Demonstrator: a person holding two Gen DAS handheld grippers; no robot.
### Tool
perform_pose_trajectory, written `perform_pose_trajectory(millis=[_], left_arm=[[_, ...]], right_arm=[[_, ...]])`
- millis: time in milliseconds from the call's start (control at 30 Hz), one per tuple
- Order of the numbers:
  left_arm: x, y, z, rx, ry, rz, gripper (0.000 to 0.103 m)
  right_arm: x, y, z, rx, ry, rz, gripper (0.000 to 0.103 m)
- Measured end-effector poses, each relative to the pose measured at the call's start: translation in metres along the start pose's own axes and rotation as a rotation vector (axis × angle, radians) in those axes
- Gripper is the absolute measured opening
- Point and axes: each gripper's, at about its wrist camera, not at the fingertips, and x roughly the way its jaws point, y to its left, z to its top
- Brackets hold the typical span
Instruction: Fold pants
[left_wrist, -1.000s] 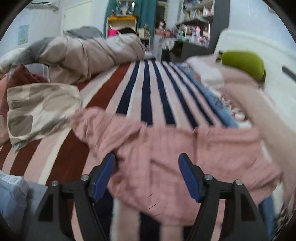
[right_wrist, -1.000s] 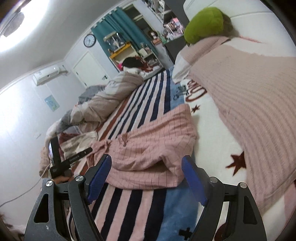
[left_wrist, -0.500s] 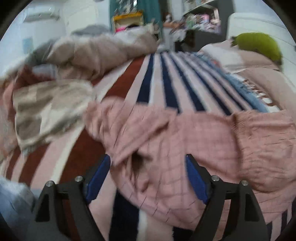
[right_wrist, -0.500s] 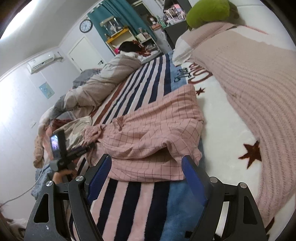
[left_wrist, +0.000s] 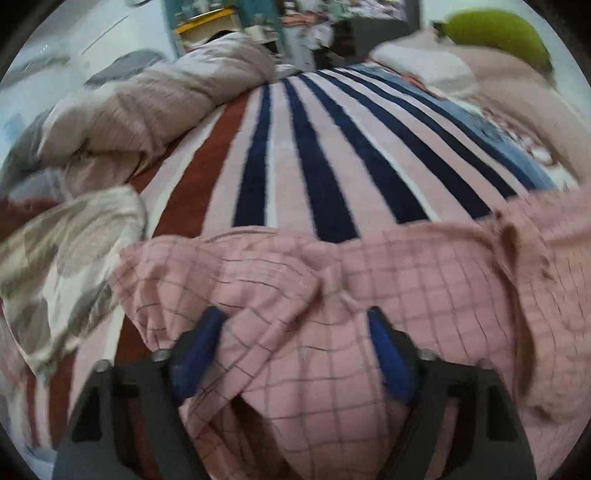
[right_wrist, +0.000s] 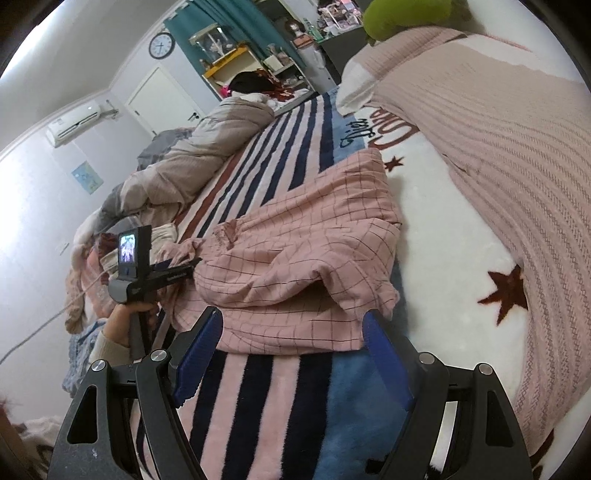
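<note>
1. Since the earlier frame my left gripper (left_wrist: 295, 325) had dropped in close over the pants (left_wrist: 332, 295); the cloth now filled the lower part of its view, where before it lay further ahead.
2. The pants (right_wrist: 295, 258) lay rumpled across the striped blanket (right_wrist: 258, 406) on the bed, one end near the white star-printed blanket (right_wrist: 443, 258), the other toward the person's hand (right_wrist: 125, 317) holding the left tool.
3. I judged the fabric light, soft and floppy — it would sag and drag, so an edge or hem seemed the better hold than a loose middle fold.
4. The left jaws were closing around a raised ridge of cloth between them; whether the pads pressed it yet was not clear to me.
5. My right gripper (right_wrist: 291, 332) stood wide with nothing between its jaws, tilted down just short of the near hem — poised over the blanket.
</note>
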Motion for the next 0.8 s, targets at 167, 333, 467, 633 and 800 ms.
perform_pose_trajectory(millis=[167,333,467,633,800], left_arm=[[0.002,0.027,-0.002,-0.110,-0.038,0.000,0.015],[-0.016,0.031,-0.002,-0.134,-0.116,-0.017,0.006],[-0.060,0.025,0.009,-0.154,-0.248,-0.085,0.006],[-0.112,-0.007,0.035,-0.109,-0.340,-0.206,0.006],[-0.146,-0.063,0.056,-0.016,-0.380,-0.305,0.006]], right_arm=[[0.008,0.001,0.001,-0.003,0.022,-0.004,0.075],[0.013,0.004,-0.001,-0.012,0.039,-0.001,0.075],[0.010,0.004,-0.003,0.005,0.030,0.017,0.075],[0.001,0.007,-0.005,0.007,0.005,0.057,0.075],[-0.014,0.006,-0.003,0.009,-0.035,0.103,0.075]])
